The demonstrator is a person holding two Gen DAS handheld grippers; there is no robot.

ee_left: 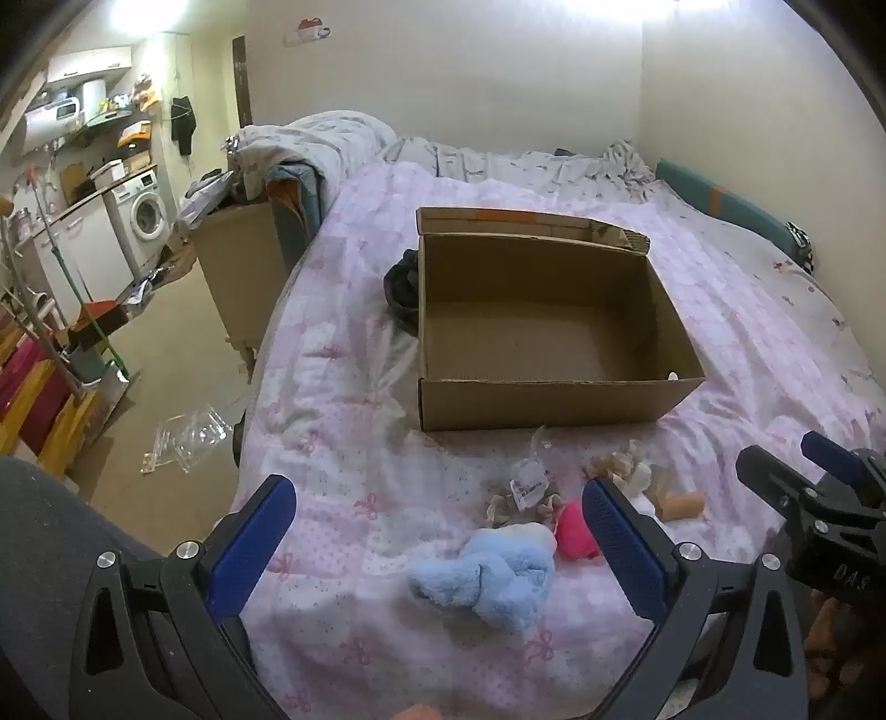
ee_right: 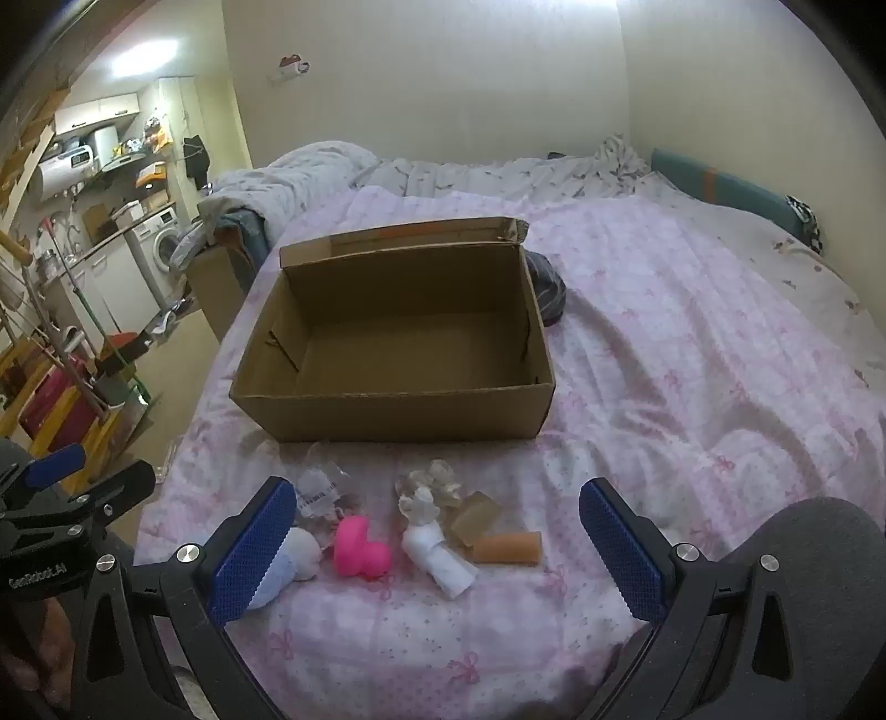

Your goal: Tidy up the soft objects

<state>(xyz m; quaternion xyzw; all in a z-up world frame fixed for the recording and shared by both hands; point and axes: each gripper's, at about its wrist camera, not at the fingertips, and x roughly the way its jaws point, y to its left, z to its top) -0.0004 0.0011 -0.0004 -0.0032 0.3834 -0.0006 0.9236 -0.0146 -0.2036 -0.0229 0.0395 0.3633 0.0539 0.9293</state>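
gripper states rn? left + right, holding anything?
Left gripper: open, holding nothing, above the blue plush toy.
Right gripper: open, holding nothing, above the pink toy.

Both views are lit by ceiling lights far ahead and up left of each gripper — the glare (ee_left: 141, 11) blows out to white, and a second bright patch washes the wall (ee_right: 443, 83). Light on the bed (ee_left: 747, 332) is soft, shadows faint. Fisheye bending curves the edges, with black corners. Slightly soft throughout — detail is smeared.
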